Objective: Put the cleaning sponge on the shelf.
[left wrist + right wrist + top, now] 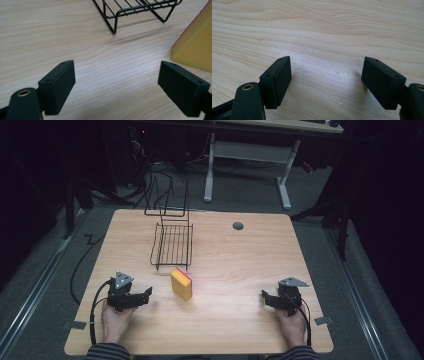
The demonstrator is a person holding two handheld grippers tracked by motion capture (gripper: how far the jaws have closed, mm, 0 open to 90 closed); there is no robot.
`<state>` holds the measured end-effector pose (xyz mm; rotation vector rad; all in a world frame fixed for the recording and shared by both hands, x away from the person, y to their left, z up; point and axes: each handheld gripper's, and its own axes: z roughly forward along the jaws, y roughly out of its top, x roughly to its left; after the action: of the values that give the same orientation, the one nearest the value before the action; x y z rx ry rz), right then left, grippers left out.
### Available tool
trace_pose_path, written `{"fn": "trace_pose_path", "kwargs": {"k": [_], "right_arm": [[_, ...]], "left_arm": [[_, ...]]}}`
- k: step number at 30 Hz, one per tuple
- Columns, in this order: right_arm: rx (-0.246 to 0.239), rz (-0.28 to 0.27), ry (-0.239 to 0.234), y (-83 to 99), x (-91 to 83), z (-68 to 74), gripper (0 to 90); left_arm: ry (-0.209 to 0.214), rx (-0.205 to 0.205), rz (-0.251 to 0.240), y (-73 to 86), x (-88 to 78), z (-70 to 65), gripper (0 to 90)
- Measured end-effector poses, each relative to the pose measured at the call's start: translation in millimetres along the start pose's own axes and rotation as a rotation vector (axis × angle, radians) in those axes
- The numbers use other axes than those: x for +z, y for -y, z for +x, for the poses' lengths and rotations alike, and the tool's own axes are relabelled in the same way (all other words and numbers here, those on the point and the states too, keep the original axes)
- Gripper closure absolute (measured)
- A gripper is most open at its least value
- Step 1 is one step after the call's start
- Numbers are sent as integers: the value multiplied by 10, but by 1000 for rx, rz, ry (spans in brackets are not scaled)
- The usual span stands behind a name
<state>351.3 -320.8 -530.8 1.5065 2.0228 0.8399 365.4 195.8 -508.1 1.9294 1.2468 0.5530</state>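
Upright sponge (181,284), long axis toward rack (172,245)

We see a light wooden counter (235,270) lying under the left tool (147,295) and the right tool (263,299). Ahead of the left tool and a little to its right stands a black wire rack (172,245), its feet on the wood and a taller wire frame rising at its far end. Well ahead of the right tool, near the counter's far edge, we make out a small dark round grommet (238,226). Beyond the counter, far ahead of both tools, we find a desk with white legs (285,180) and black cables (160,175) lying loose on the grey floor (320,235).
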Motion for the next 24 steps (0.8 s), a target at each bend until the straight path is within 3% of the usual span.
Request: {"fn": "trace_pose_path", "kwargs": {"k": [6,24], "right_arm": [[2,1,-1,0,-1,2,243],[2,1,0,0,-1,2,243]], "left_arm": [[-8,-4,-24,-56,-82,-45,129],[58,35,-50,-131,-255,-243,138]]}}
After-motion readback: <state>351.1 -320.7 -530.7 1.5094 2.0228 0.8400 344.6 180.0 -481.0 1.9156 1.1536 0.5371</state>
